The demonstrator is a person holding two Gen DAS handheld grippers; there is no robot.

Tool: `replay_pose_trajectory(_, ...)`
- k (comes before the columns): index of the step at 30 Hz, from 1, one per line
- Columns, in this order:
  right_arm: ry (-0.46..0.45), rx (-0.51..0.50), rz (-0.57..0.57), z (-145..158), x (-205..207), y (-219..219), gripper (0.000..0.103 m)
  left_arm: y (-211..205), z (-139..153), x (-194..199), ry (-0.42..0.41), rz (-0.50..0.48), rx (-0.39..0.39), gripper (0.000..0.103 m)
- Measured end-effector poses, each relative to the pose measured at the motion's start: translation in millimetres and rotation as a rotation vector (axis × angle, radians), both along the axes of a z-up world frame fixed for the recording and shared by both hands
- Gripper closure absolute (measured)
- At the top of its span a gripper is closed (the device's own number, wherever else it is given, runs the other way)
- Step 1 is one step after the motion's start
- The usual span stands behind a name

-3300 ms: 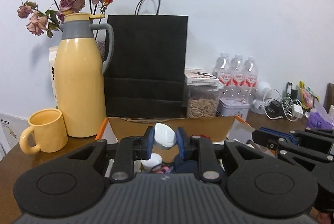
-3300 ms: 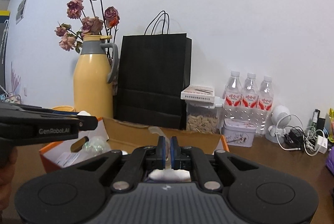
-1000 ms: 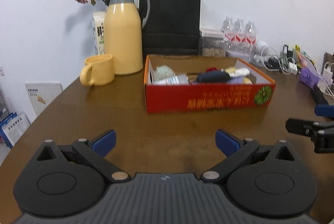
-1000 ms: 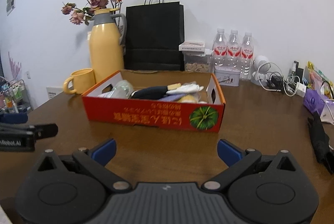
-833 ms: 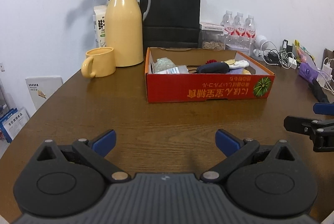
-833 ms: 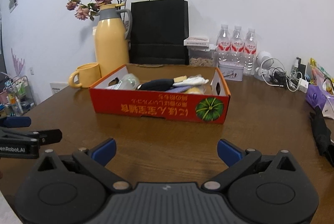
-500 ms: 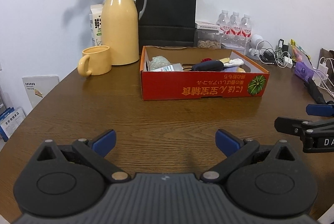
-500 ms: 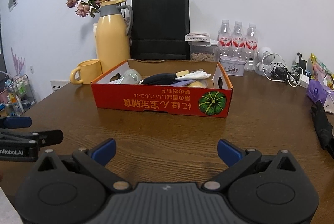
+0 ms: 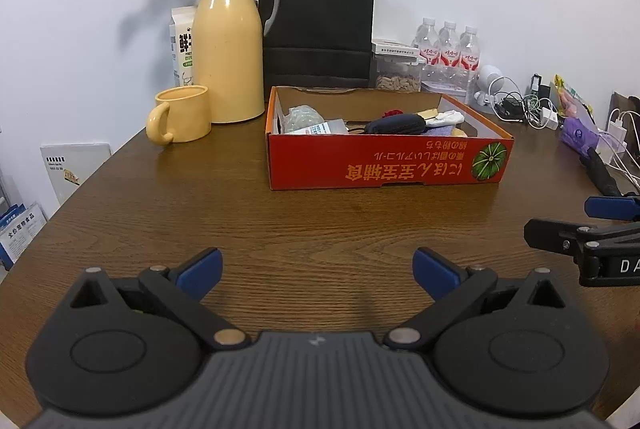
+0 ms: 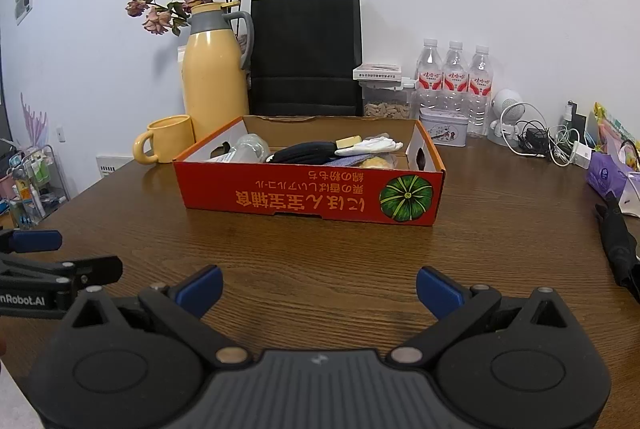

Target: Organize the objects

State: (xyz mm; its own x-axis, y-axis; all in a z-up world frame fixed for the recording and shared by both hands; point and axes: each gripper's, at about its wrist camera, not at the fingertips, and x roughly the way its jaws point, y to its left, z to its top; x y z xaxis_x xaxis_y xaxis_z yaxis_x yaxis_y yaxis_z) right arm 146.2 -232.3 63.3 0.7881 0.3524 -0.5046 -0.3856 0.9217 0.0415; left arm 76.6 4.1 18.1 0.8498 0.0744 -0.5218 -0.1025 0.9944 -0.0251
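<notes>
A red cardboard box (image 9: 384, 165) (image 10: 308, 193) with a pumpkin picture sits mid-table. It holds a black folded item (image 9: 396, 125) (image 10: 304, 151), a white cloth (image 10: 370, 145), a clear plastic ball (image 9: 302, 117) and other small things. My left gripper (image 9: 316, 267) hovers open over bare wood well in front of the box, nothing between its fingers. My right gripper (image 10: 318, 287) is likewise open and empty, near the table's front. Each gripper shows at the edge of the other's view: the right gripper (image 9: 580, 225) and the left gripper (image 10: 48, 253).
A yellow jug (image 9: 228, 45) and yellow mug (image 9: 180, 115) stand left of the box, a black paper bag (image 9: 316, 25) behind it. Water bottles (image 10: 452, 81), a tin (image 10: 444, 127), cables (image 10: 548, 141) and a black umbrella (image 10: 618, 245) crowd the right side.
Both grippers pulled back from over the box to the front of the table. The left one let go of a white object and both opened wide. Over the last second they barely shifted.
</notes>
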Motion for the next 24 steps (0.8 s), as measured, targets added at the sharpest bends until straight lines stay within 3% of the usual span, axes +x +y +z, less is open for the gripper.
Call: replay_pose_trajectory(24, 0.001, 0.001, -0.004, 0.6, 0.3, 0.2, 0.000, 0.1, 2.3, -0.7, -0.003, -0.001, 0.000, 0.000)
